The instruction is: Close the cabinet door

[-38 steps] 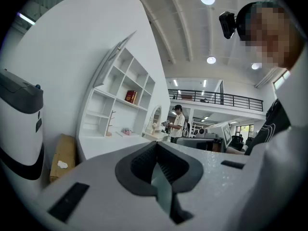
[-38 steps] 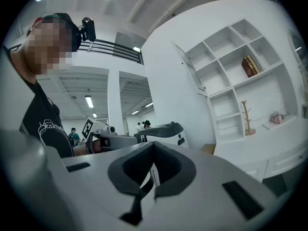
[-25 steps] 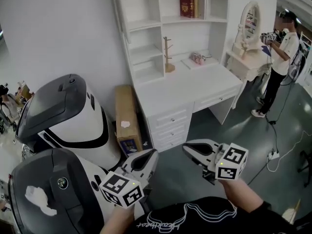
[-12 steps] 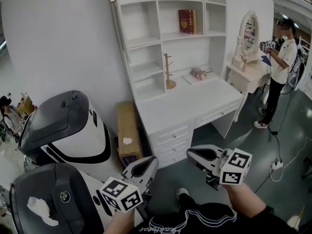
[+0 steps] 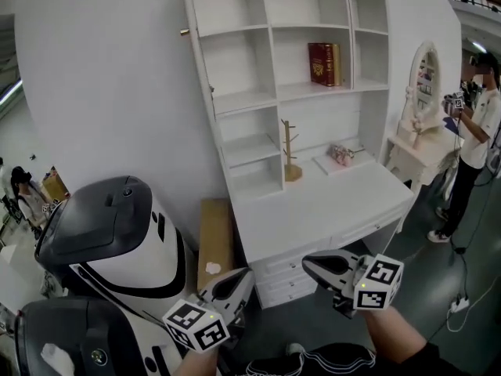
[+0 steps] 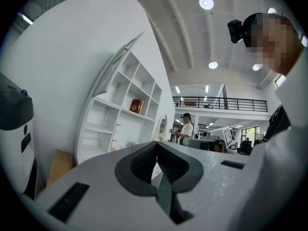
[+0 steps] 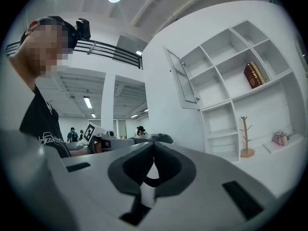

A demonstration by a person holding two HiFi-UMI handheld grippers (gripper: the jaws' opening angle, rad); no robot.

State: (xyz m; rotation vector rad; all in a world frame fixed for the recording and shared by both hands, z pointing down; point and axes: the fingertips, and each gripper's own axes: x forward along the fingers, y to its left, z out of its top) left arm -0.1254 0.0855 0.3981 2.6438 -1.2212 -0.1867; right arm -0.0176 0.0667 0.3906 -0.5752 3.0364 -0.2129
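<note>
The white shelf cabinet [image 5: 274, 92] stands on a white desk [image 5: 329, 206]. Its upper-left glass door [image 7: 183, 78] hangs open, swung out to the left; in the head view the door [image 5: 190, 14] shows edge-on with a small knob. It also shows in the left gripper view as the door [image 6: 118, 64]. My left gripper [image 5: 239, 277] and right gripper [image 5: 311, 262] are held side by side low in front of the desk drawers, pointing level at the cabinet. Both are shut with nothing between the jaws, and both are well short of the door.
A large white and black machine [image 5: 117, 225] stands at the left, with a cardboard box [image 5: 215, 237] between it and the desk. Shelves hold a red book [image 5: 322, 63] and a wooden stand [image 5: 291, 151]. A vanity mirror [image 5: 423, 77] and a standing person [image 5: 477, 124] are at the right.
Both grippers have moved forward toward the desk and risen a little. The view has tilted up, so the cabinet looks nearer and the open door's knob has come into sight.
</note>
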